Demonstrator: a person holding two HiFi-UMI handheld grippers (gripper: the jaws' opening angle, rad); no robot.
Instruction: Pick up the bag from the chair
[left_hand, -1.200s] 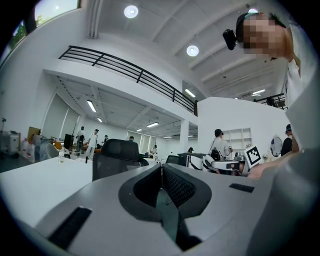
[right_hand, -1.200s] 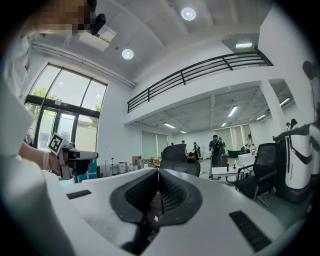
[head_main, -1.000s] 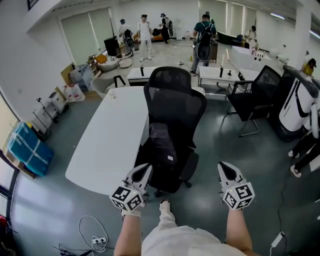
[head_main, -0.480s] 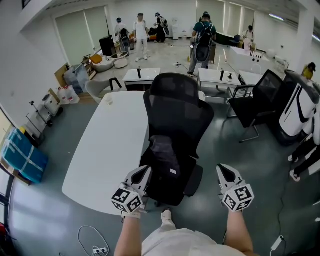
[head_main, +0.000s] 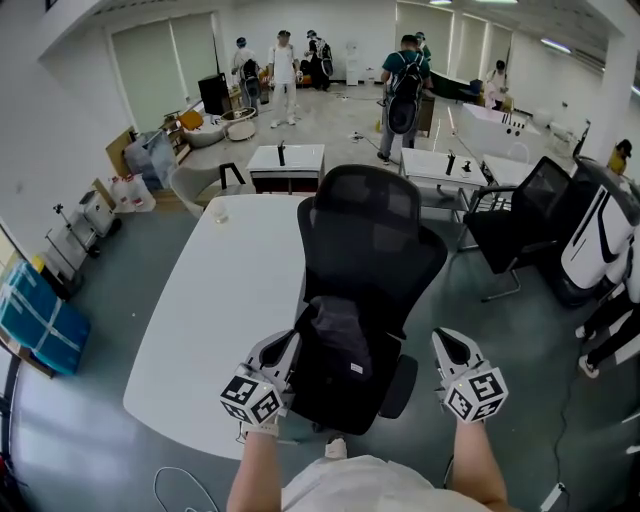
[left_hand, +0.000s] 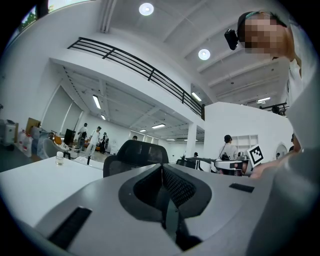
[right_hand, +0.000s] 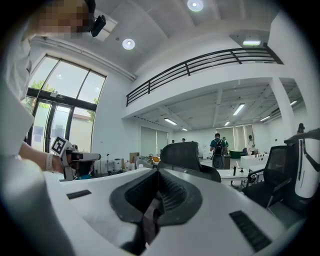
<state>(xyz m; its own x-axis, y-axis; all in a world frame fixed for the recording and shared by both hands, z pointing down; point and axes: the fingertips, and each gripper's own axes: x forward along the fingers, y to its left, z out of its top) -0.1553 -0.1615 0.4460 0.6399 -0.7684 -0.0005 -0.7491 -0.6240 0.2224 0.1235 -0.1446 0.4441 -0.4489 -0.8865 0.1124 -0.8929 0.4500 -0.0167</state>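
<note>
Head view: the bag (head_main: 338, 338) sits on the seat of the chair (head_main: 372, 240), leaning on the backrest, just ahead of my two grippers. The left gripper (head_main: 284, 346) hangs near the bag's left edge. The right gripper (head_main: 447, 343) is apart from it, off the chair's right side. The table (head_main: 225, 300) stands just beside the chair on the left. I judge this to be the approach, so I should open a gripper before reaching in and aim for the bag's top fold, not the seat mesh.

Left gripper view: the left gripper (left_hand: 163, 175) has its jaws pressed together on nothing, and only the chair's headrest (left_hand: 135, 151) shows above them.

Right gripper view: the right gripper (right_hand: 158, 181) is likewise closed and empty, and it points past the chair (right_hand: 186, 151).

Against a second ago, the chair and bag fill more of the head view and sit nearer my grippers.
</note>
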